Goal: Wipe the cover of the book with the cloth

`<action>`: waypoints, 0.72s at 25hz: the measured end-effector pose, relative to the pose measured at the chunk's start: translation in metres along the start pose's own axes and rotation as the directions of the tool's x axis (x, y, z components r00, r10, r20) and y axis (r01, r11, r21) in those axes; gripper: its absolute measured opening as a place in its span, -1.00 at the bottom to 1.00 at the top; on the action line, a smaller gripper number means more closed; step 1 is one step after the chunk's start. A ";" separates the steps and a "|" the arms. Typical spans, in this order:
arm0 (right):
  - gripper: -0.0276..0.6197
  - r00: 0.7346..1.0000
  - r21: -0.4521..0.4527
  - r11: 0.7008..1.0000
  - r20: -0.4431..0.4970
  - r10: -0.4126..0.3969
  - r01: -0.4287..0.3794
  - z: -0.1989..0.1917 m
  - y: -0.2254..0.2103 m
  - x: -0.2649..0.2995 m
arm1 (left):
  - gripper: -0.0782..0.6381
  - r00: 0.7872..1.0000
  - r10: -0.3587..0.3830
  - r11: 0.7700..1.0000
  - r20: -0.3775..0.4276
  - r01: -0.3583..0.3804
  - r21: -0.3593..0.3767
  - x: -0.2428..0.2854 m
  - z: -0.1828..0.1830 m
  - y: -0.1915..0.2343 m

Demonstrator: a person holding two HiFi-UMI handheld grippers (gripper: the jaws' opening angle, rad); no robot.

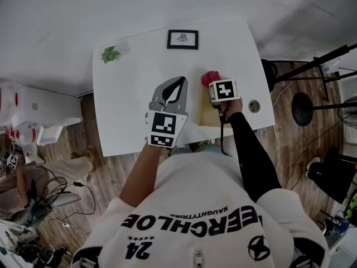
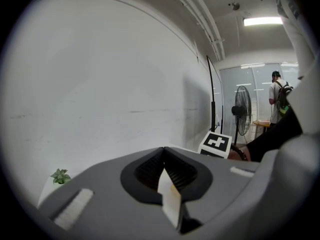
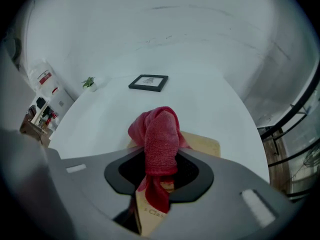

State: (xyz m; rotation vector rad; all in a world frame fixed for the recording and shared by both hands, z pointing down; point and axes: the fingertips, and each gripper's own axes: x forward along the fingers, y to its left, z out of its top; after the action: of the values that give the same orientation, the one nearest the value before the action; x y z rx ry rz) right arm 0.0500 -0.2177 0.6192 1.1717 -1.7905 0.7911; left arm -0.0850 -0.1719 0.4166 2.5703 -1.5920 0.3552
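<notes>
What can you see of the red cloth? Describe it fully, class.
The cloth is red, soft and nubbly like microfibre, bunched into a folded lump. The right gripper is shut on its middle, with a rounded end sticking out past the jaws. It sits over the tan book on the white table; whether it touches the cover is unclear.

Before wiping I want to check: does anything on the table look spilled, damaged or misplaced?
Nothing is spilled or damaged. The only slight oddity: the picture frame lies flat on the table rather than standing upright.
</notes>
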 end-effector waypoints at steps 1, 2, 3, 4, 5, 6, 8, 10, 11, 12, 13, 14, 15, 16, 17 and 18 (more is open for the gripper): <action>-0.58 1.000 0.025 1.000 0.004 -0.009 0.009 -0.003 -0.011 -0.002 | -0.64 1.000 -0.002 1.000 0.003 0.002 0.001 0.002 0.001 -0.003; -0.58 1.000 0.055 0.998 0.007 -0.018 0.018 -0.006 -0.024 -0.004 | -0.64 1.000 -0.005 1.000 0.004 0.005 0.003 0.003 0.001 -0.006; -0.58 0.999 0.085 0.996 0.009 -0.031 0.030 -0.010 -0.037 -0.007 | -0.64 1.000 -0.009 1.000 0.003 0.009 0.003 0.005 0.001 -0.010; -0.58 0.999 0.111 0.993 0.008 -0.049 0.048 -0.015 -0.051 -0.010 | -0.64 1.000 -0.014 1.000 0.003 0.014 0.002 0.007 0.000 -0.013; -0.58 0.998 0.133 0.989 0.005 -0.069 0.068 -0.020 -0.065 -0.013 | -0.64 1.000 -0.020 1.000 0.003 0.020 0.000 0.008 0.000 -0.017; -0.58 0.996 0.153 0.985 0.003 -0.087 0.086 -0.024 -0.078 -0.016 | -0.64 1.000 -0.025 1.000 0.004 0.025 -0.002 0.010 0.000 -0.019; -0.58 0.994 0.194 0.975 0.000 -0.108 0.106 -0.033 -0.096 -0.020 | -0.64 0.999 -0.033 0.999 0.005 0.033 -0.008 0.013 0.000 -0.024; -0.58 0.993 0.216 0.970 0.000 -0.117 0.115 -0.038 -0.105 -0.021 | -0.64 0.999 -0.040 0.999 0.004 0.041 -0.014 0.015 0.000 -0.029; -0.58 0.992 0.212 0.970 0.002 -0.125 0.122 -0.038 -0.106 -0.023 | -0.64 0.999 -0.044 0.999 0.006 0.044 -0.014 0.016 0.001 -0.032; -0.58 0.991 0.200 0.971 0.009 -0.134 0.129 -0.037 -0.106 -0.026 | -0.64 0.999 -0.048 0.999 0.010 0.048 -0.012 0.016 0.003 -0.034; -0.58 0.990 0.186 0.974 0.021 -0.138 0.132 -0.033 -0.102 -0.029 | -0.64 0.999 -0.050 0.999 0.015 0.050 -0.010 0.016 0.005 -0.036; -0.58 0.991 0.176 0.977 0.039 -0.129 0.121 -0.029 -0.094 -0.031 | -0.64 0.999 -0.051 0.999 0.018 0.051 -0.009 0.016 0.006 -0.037; -0.58 0.993 0.170 0.981 0.058 -0.103 0.092 -0.023 -0.081 -0.033 | -0.64 0.999 -0.050 0.999 0.019 0.050 -0.009 0.015 0.006 -0.037; -0.58 0.995 0.166 0.985 0.075 -0.061 0.048 -0.018 -0.063 -0.034 | -0.64 0.999 -0.049 0.999 0.018 0.049 -0.010 0.014 0.005 -0.037; -0.58 0.996 0.156 0.988 0.087 -0.010 -0.004 -0.013 -0.042 -0.034 | -0.64 0.999 -0.048 0.999 0.017 0.048 -0.012 0.013 0.004 -0.037; -0.58 0.995 0.139 0.989 0.095 0.041 -0.054 -0.009 -0.021 -0.034 | -0.64 0.999 -0.046 0.999 0.017 0.046 -0.013 0.012 0.004 -0.037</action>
State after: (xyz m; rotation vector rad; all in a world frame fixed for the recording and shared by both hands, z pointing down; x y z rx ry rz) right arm 0.0796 -0.2038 0.5944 1.2798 -1.8685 0.9179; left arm -0.0464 -0.1667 0.4173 2.6021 -1.5321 0.3187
